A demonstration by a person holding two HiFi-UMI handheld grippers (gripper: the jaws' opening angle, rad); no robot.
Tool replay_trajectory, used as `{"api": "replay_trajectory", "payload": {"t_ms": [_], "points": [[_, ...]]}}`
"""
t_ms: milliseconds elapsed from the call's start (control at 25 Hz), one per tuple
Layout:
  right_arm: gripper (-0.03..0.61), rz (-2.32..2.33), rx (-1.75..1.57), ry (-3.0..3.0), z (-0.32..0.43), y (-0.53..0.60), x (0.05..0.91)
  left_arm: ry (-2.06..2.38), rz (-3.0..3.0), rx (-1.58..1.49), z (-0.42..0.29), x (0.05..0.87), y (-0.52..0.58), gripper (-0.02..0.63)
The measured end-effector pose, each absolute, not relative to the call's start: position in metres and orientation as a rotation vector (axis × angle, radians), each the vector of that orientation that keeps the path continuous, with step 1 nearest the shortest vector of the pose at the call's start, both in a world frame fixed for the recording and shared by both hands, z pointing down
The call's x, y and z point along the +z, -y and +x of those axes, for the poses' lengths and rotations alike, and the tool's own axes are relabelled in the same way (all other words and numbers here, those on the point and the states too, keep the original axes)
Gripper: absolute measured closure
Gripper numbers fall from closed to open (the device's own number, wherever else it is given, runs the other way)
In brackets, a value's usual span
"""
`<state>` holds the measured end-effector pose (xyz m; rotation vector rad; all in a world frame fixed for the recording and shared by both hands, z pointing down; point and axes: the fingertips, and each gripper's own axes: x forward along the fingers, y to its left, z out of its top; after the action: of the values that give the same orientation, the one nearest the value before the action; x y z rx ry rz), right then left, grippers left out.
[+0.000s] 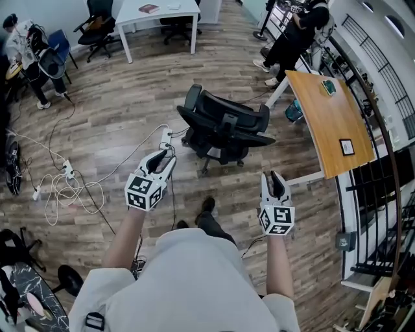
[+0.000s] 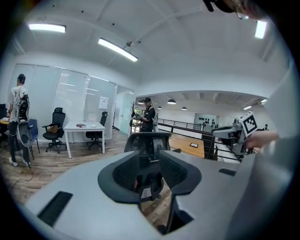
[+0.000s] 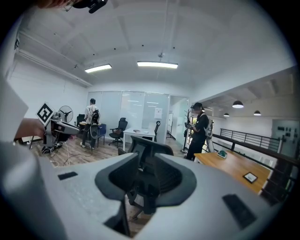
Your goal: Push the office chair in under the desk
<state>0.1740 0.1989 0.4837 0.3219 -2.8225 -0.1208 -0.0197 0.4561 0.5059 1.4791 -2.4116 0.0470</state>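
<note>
Head view: we are holding the left gripper (image 1: 163, 156) and the right gripper (image 1: 275, 179) out in front of us, side by side, both pointing forward over the wood floor (image 1: 130, 110).

Left gripper view: the jaws are standing spread, pads apart, nothing pinched. Through the gap we are seeing the chair (image 2: 147, 140), far beyond the tips and not touching them.

Right gripper view: the jaws are likewise standing spread and pinching nothing. The chair is again showing through the gap, well apart from the pads.

Chair position: it is standing on the floor ahead of us, roughly between the lines of the two grippers and well apart from both. In both gripper views its backrest is facing us. It is sitting just left of the desk (image 1: 331, 123), near the desk's white leg frame, and is not under the wooden top. The desk is lying ahead and to the right of the right gripper.

Surroundings: a person (image 1: 295, 35) is standing at the far end of the desk. A white table (image 1: 159, 14) with other chairs is sitting at the back of the room. White cables (image 1: 65, 188) are lying on the floor to the left of the left gripper.
</note>
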Motion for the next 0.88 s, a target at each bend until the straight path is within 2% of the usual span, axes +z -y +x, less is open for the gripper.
{"api": "replay_trajectory", "payload": {"t_ms": [480,880], "points": [[0.485,0.24,-0.134,2.782,0.095,-0.127,0.505,2.425,1.413,0.096,-0.086,0.517,-0.401,0.488],[0.471,0.067,-0.215,2.653,0.053,-0.071,0.541,2.381,1.423,0.311,-0.125,0.545,-0.346,0.474]]}}
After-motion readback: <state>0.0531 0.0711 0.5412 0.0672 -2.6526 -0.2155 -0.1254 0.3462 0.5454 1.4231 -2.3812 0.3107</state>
